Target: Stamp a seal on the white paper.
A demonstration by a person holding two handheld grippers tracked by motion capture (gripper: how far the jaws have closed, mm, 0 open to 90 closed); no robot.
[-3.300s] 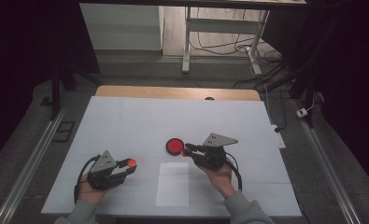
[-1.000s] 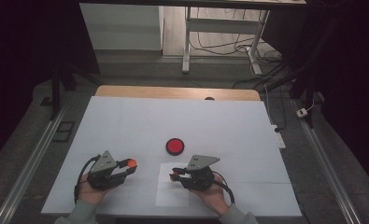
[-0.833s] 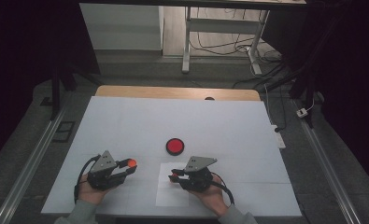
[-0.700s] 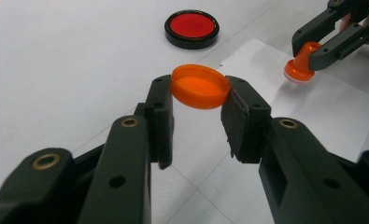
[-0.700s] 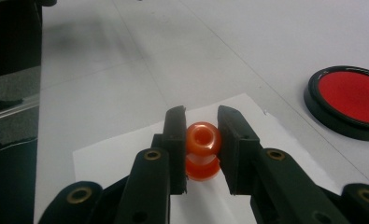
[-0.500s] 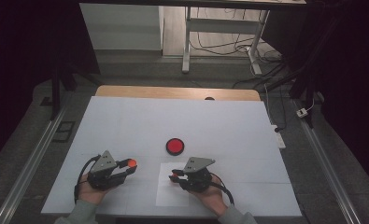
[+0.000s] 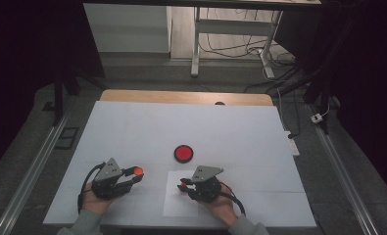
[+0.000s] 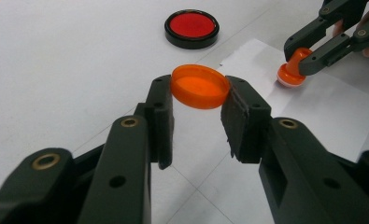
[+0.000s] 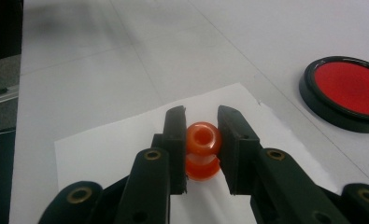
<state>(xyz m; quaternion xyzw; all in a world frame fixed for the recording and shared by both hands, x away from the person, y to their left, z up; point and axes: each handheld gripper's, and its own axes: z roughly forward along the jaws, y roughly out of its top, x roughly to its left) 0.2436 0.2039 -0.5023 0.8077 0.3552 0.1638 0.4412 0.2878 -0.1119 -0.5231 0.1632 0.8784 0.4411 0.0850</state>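
Orange stamp and orange cap, each gripped
Right gripper, lower centre, clamps the stamp's knob, its base on the white paper; rigid, light, probably slick, so hold at the neck. Left gripper pinches the thin cap by its rim above the table. Red ink pad farther off, upper right, blocks nothing

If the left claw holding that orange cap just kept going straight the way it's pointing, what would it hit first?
Probably the right gripper, which holds an orange stamp on the white paper. The left gripper, shut on the orange cap, points between that and the red ink pad; depth is hard to judge.
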